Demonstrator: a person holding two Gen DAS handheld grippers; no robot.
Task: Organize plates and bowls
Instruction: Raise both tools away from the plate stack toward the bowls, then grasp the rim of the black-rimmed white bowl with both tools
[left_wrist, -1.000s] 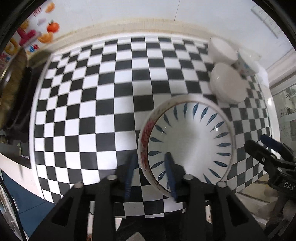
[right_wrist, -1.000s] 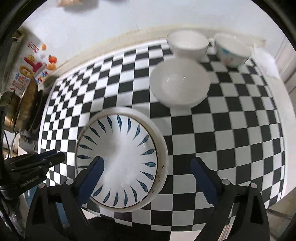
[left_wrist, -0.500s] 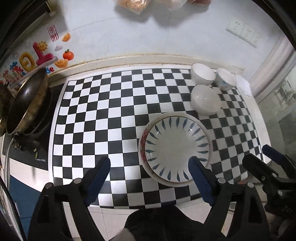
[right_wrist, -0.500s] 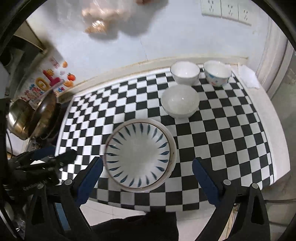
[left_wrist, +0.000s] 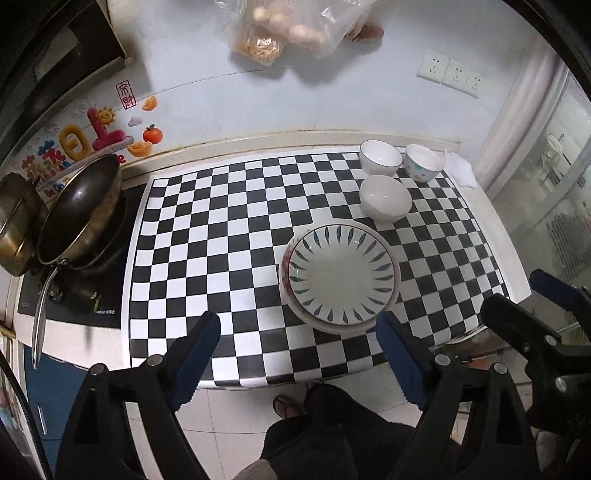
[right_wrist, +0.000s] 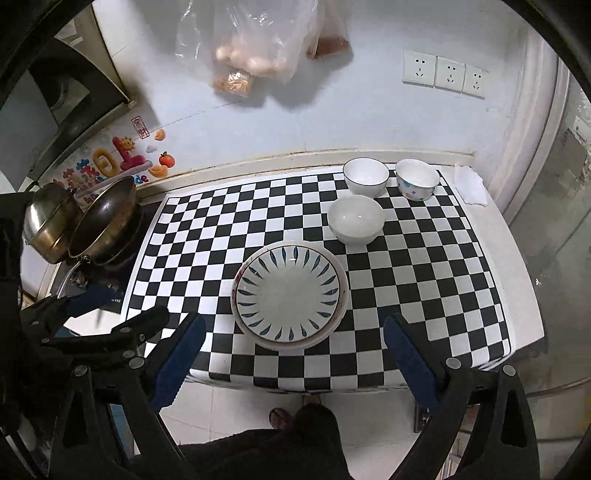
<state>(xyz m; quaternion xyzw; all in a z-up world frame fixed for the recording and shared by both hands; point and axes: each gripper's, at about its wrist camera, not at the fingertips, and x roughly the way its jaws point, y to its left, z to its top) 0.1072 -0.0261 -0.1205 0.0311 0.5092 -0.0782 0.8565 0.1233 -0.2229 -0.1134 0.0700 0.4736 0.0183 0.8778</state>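
A white plate with blue leaf marks (left_wrist: 341, 275) (right_wrist: 290, 293) lies stacked on another plate with a red-patterned rim, near the front of the checkered counter. Three bowls stand behind it at the right: a plain white bowl (left_wrist: 385, 197) (right_wrist: 355, 219), a dark-rimmed white bowl (left_wrist: 380, 158) (right_wrist: 365, 176) and a bowl with coloured spots (left_wrist: 422, 167) (right_wrist: 416, 180). My left gripper (left_wrist: 299, 345) is open and empty, held high in front of the counter edge. My right gripper (right_wrist: 293, 345) is open and empty too, at about the same height, apart from the plates.
A dark frying pan (left_wrist: 79, 212) (right_wrist: 105, 219) and a metal pot (left_wrist: 14, 225) (right_wrist: 50, 225) sit on the stove at the left. A white cloth (right_wrist: 469, 184) lies at the back right corner. Plastic bags (right_wrist: 255, 48) hang on the wall. The person's legs (right_wrist: 295, 443) stand below.
My left gripper let go of the blue-leaf plate and opened. Both grippers pulled back and up, away from the counter, so the whole counter now shows.
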